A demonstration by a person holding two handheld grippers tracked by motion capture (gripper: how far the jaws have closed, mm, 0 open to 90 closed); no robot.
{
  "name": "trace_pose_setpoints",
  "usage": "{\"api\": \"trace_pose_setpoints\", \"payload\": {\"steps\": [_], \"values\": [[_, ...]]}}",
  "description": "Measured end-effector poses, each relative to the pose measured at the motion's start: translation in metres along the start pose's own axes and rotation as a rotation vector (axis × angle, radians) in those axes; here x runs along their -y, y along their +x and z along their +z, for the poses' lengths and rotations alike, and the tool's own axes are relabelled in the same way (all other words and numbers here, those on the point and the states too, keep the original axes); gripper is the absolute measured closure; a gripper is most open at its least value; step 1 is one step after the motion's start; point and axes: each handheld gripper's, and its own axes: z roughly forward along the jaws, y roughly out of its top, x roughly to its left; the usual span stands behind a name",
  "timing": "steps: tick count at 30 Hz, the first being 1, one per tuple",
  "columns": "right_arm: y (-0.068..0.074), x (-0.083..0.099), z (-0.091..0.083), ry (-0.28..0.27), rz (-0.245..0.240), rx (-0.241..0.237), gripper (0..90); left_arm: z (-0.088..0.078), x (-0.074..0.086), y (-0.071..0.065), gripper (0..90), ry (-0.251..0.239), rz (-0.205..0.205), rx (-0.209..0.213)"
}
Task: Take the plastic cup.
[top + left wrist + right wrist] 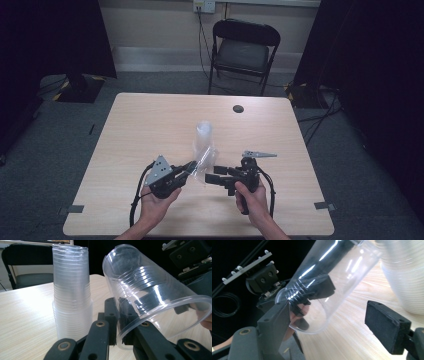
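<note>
Item: clear cup [150,297], tilted, rim pinched by left gripper [117,322]. Right gripper [327,322] jaws wide, empty. Advice: keep pinch light, approach cup stack [71,290] squarely.

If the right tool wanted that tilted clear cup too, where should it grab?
At the open rim of the cup, one pad inside the mouth and one outside. The left tool already pinches the rim, and the mouth faces the right tool.
</note>
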Motion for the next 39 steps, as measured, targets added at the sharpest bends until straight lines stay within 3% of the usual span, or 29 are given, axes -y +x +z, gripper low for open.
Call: {"api": "trace_pose_setpoints", "payload": {"steps": [3,6,10,12,14,19,25,33,39], "values": [[-0.001,-0.002,-0.004,0.017,-0.030,0.027,22.3,-0.003,-0.002,0.003,84.9,0.024,-0.040,0.024],[-0.002,-0.004,-0.010,-0.003,-0.055,0.052,22.5,-0.005,-0.005,0.006,85.2,0.056,-0.061,0.026],[-0.001,-0.005,-0.016,-0.001,-0.134,0.127,21.6,-0.003,-0.006,0.008,86.0,0.103,-0.079,0.067],[0.000,-0.004,-0.018,0.001,-0.161,0.158,22.0,-0.003,-0.005,0.008,86.0,0.122,-0.073,0.061],[0.000,-0.004,-0.021,0.006,-0.182,0.173,22.5,-0.001,-0.005,0.009,86.7,0.154,-0.099,0.082],[0.004,-0.004,-0.027,0.006,-0.241,0.214,22.1,0.001,-0.006,0.009,87.8,0.221,-0.109,0.112],[0.010,0.003,-0.032,0.050,-0.339,0.261,21.0,0.004,-0.008,0.006,87.8,0.287,-0.096,0.157],[0.016,0.013,-0.031,0.095,-0.461,0.334,17.2,0.010,-0.007,0.009,87.5,0.348,-0.150,0.229],[0.018,0.019,-0.026,0.144,-0.543,0.365,17.9,0.014,-0.006,0.010,87.7,0.437,-0.162,0.235]]}}
